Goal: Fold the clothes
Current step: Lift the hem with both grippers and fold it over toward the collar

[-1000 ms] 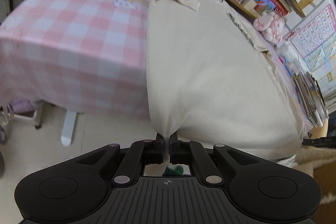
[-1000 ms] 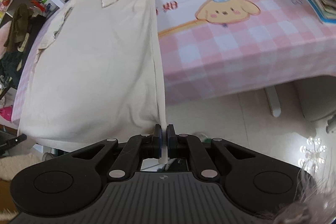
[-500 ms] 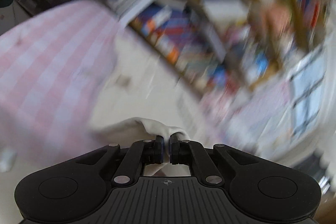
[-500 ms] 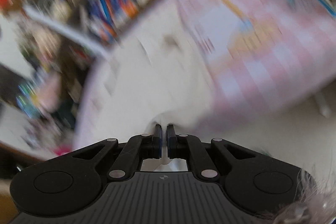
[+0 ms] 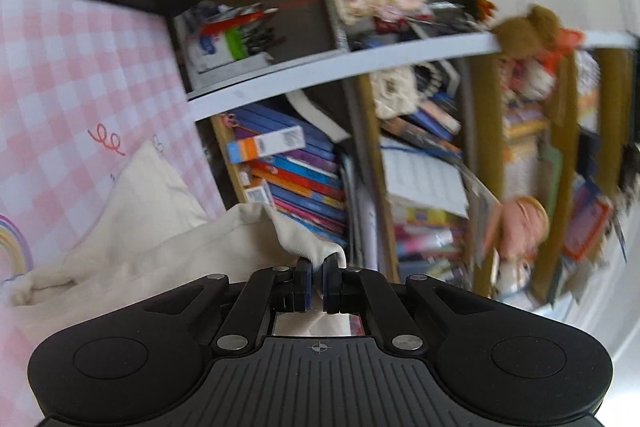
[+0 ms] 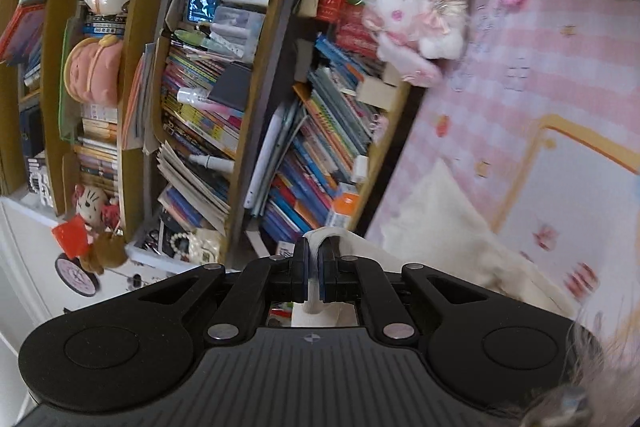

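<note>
Left wrist view: your left gripper (image 5: 316, 281), closed tight on a corner of the cream garment (image 5: 160, 247), near the bookshelf (image 5: 304, 163). Keep tension even.

Right wrist view: your right gripper (image 6: 315, 277), pinched on the garment's other corner, cloth trailing over the pink tablecloth (image 6: 540, 75) beside the bookshelf. Lay both corners level.

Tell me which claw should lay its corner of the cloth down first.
Neither is clearly ahead. The left claw and right claw are each shut on a corner of the cream cloth, both raised toward the bookshelf with cloth trailing onto the pink tablecloth. Lowering both together looks best.
</note>
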